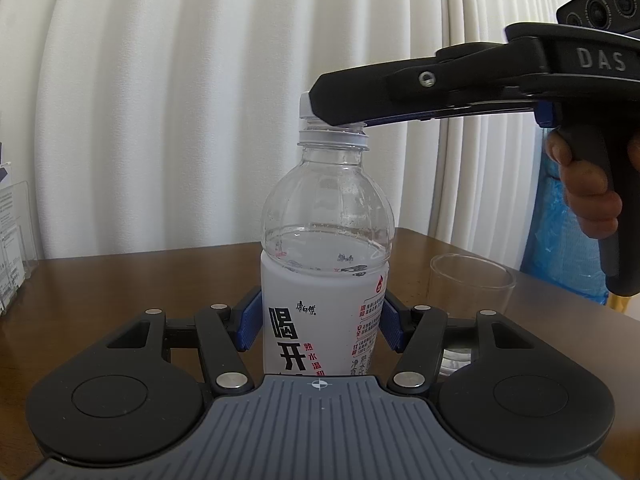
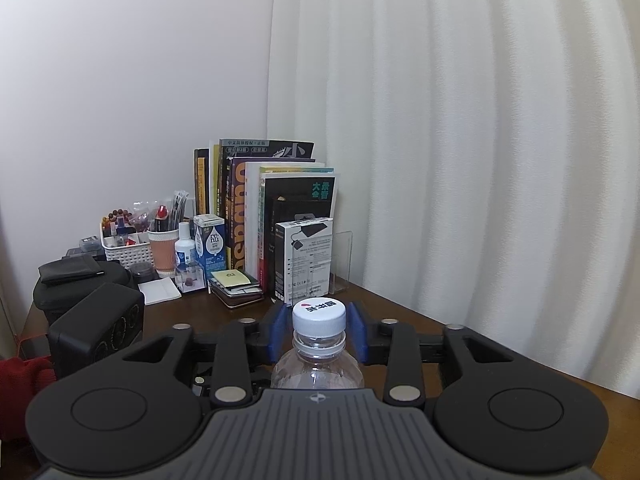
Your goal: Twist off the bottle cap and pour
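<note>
the bottle stands upright on the brown table, its labelled body between the blue pads of the left gripper, which press against both sides of it. the right gripper reaches in level at the bottle's top, its blue pads flanking the white cap; a sliver of gap shows on each side, so i cannot tell if they pinch it. a clear cup sits just right of the bottle.

bottle: clear, upright, part-full | cap: white, on | cup: clear
</note>
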`<action>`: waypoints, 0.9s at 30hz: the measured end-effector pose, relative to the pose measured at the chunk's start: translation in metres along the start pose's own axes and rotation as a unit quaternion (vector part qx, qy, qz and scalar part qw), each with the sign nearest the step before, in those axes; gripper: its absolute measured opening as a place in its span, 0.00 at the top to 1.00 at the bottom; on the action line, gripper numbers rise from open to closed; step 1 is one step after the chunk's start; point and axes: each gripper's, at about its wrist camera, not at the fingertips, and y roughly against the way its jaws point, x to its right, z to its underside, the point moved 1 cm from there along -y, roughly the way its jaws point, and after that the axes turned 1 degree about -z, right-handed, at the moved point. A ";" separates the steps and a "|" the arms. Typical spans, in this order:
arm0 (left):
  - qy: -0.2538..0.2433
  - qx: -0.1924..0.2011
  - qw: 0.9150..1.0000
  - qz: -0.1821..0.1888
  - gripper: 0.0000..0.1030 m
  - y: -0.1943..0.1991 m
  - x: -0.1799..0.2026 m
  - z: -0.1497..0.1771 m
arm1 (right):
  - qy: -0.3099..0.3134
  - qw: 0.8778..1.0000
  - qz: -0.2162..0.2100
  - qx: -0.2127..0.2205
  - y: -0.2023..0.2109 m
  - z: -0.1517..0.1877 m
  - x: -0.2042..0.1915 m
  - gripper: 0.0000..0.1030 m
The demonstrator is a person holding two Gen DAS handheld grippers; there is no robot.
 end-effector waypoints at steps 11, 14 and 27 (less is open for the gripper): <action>0.000 0.000 1.000 0.000 0.43 0.001 0.002 -0.001 | 0.011 1.000 0.007 -0.002 0.007 0.002 -0.007 0.60; 0.000 0.000 1.000 -0.001 0.43 0.001 0.002 -0.002 | 0.013 1.000 0.009 -0.001 0.009 0.002 -0.008 0.59; 0.000 0.000 1.000 -0.002 0.43 0.003 0.001 0.001 | 0.023 1.000 0.009 -0.005 0.002 0.000 -0.010 0.50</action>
